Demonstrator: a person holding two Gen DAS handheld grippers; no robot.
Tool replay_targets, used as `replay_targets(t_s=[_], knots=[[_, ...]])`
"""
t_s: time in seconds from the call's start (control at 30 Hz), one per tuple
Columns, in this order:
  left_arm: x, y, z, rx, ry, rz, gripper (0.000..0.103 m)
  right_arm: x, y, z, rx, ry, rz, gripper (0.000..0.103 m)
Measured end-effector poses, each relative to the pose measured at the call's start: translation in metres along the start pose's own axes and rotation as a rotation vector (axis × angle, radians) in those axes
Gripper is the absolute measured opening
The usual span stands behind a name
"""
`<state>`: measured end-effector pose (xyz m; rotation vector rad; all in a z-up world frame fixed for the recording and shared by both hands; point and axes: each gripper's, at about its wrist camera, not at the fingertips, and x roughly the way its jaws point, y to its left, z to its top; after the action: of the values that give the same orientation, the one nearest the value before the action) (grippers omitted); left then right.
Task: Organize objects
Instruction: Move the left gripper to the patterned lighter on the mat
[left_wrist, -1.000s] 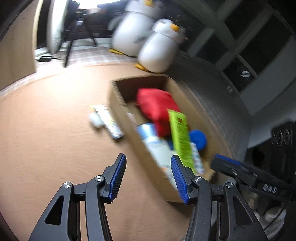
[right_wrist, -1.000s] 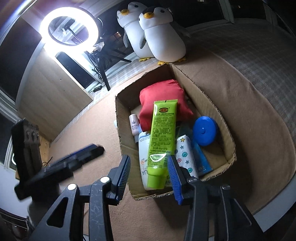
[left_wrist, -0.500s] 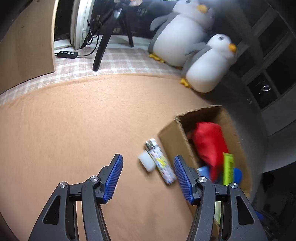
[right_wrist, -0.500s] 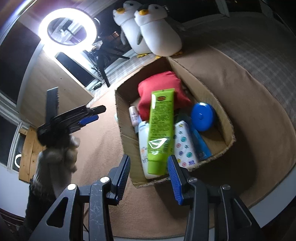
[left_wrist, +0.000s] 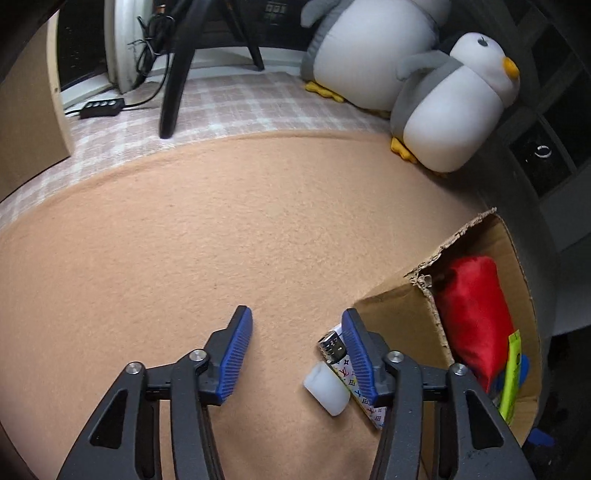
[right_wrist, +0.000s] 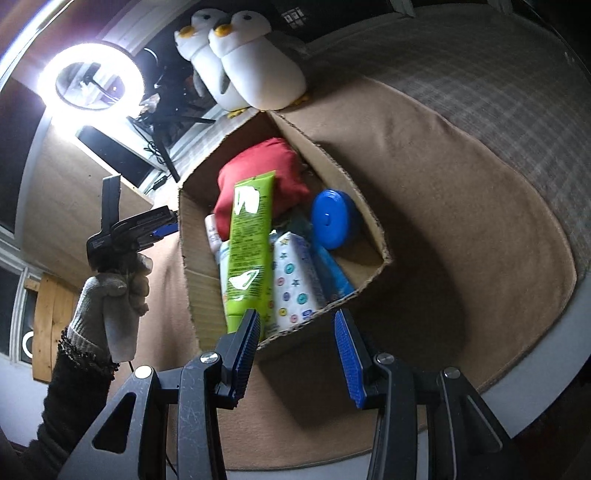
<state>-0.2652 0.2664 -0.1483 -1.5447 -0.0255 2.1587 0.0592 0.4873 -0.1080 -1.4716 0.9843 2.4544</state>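
A patterned lighter (left_wrist: 339, 360) and a small white cap (left_wrist: 326, 387) lie on the tan mat beside the cardboard box (left_wrist: 402, 325). My left gripper (left_wrist: 297, 356) is open just above them, its right finger over the lighter. In the right wrist view the cardboard box (right_wrist: 369, 221) holds a red pouch (right_wrist: 258, 173), a green tube (right_wrist: 249, 243), a blue round lid (right_wrist: 328, 218) and a patterned pack (right_wrist: 295, 284). My right gripper (right_wrist: 301, 354) hangs open at the box's near corner, holding nothing.
Two plush penguins (left_wrist: 443, 107) stand at the mat's far edge. A tripod leg (left_wrist: 177, 74) and a power strip (left_wrist: 101, 107) sit on the checked cloth behind. A ring light (right_wrist: 90, 79) glows at the back. A gloved hand (right_wrist: 110, 295) holds the left gripper.
The left gripper swung left off the box and came down over the lighter and white cap. The right gripper drew back slightly toward the box's near corner.
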Motion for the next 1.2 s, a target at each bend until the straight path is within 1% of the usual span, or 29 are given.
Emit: replay_targets(t_s=[0.2,0.4,0.43,0.67,0.77,0.83,0.9,1.03,1.13,1.2], knots=[[0.003,-0.001,0.002,0.007,-0.008,-0.04,0.051,0.005,0.0,0.002,0.005,0.015,-0.013,0.039],[0.004,-0.011,-0.003,0.082,-0.01,-0.011,0.05,0.008,0.002,0.0,0.013,0.027,-0.026,0.039],[0.004,-0.012,-0.005,0.097,-0.011,-0.001,0.048,0.008,0.002,0.0,0.015,0.026,-0.027,0.039],[-0.004,-0.02,-0.02,0.198,-0.021,0.049,0.049,0.007,0.004,0.0,0.017,0.021,-0.025,0.04],[-0.011,-0.021,-0.032,0.241,-0.03,0.077,0.048,0.004,0.007,-0.001,0.011,0.017,-0.018,0.04],[-0.013,-0.022,-0.043,0.278,-0.018,0.101,0.049,0.003,0.009,-0.002,0.008,0.015,-0.013,0.04],[-0.017,-0.022,-0.053,0.296,-0.019,0.108,0.049,0.002,0.011,-0.003,0.004,0.013,-0.011,0.04],[-0.028,-0.01,-0.07,0.28,-0.021,0.111,0.049,0.002,0.019,-0.004,-0.015,0.014,-0.006,0.042],[-0.035,0.001,-0.086,0.254,-0.015,0.092,0.048,0.001,0.029,-0.006,-0.036,0.013,0.009,0.042],[-0.04,0.004,-0.098,0.266,-0.022,0.108,0.047,0.002,0.038,-0.007,-0.056,0.016,0.019,0.042]])
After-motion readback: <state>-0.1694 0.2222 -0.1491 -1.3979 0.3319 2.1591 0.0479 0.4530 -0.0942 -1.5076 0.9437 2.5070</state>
